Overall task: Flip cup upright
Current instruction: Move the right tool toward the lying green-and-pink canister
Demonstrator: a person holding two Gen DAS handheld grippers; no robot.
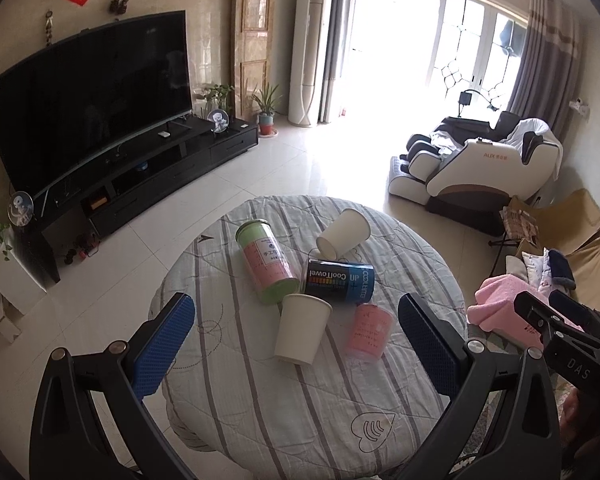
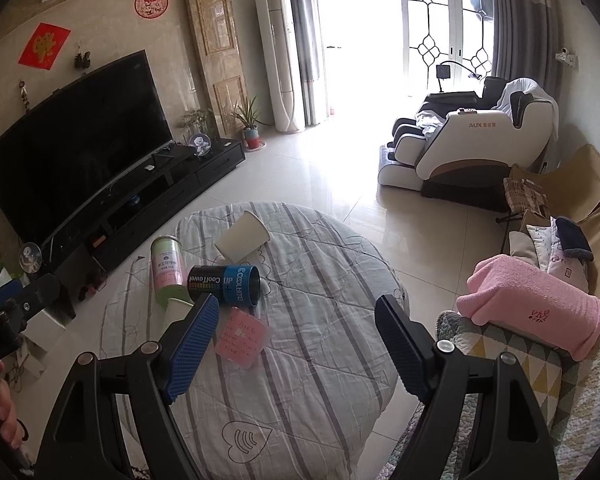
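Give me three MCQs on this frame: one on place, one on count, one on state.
1. Where does the blue-and-black CoolTowel canister lie?
A. on the TV stand
B. between the two white paper cups
C. on the massage chair

2. How many white paper cups are on the table?
A. one
B. two
C. four

3. How do the left gripper and right gripper stand?
A. both open, holding nothing
B. left shut on a cup
C. right shut on the pink cup

Answers: 1 B, the far paper cup lies behind it and the near paper cup in front. 2 B, only those two show. 3 A, each wrist view shows wide-spread fingers with nothing between.
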